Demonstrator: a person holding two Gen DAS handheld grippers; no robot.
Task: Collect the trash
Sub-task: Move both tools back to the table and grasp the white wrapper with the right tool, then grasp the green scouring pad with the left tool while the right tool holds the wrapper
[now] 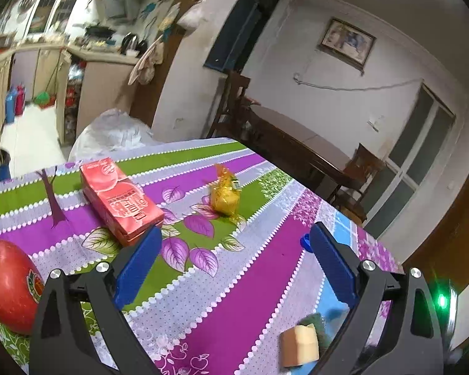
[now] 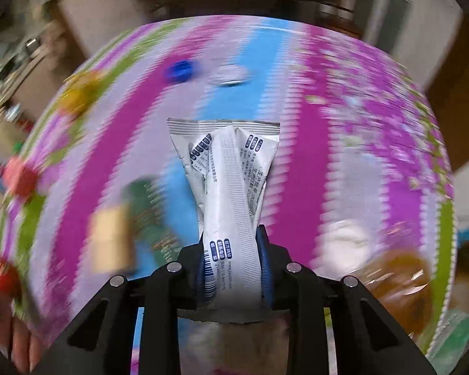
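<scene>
My right gripper (image 2: 231,240) is shut on a crumpled white printed wrapper (image 2: 231,172), which sticks out forward between the blue pads, above the striped tablecloth (image 2: 309,156). The right wrist view is blurred by motion. My left gripper (image 1: 236,231) stands open over the table (image 1: 250,281) with nothing between its fingers. A crumpled yellow wrapper (image 1: 225,193) lies just beyond it, and a red carton (image 1: 118,200) lies by the left fingertip. A blue bottle cap (image 1: 305,243) peeks out beside the right finger.
A red apple (image 1: 9,284) sits at the near left. A yellow and green sponge (image 1: 300,343) lies below the left gripper. Beyond the wrapper are the blue cap (image 2: 178,70) and a white cap (image 2: 229,76). A brown item in clear plastic (image 2: 397,278) lies right. A hand (image 2: 15,337) shows at bottom left.
</scene>
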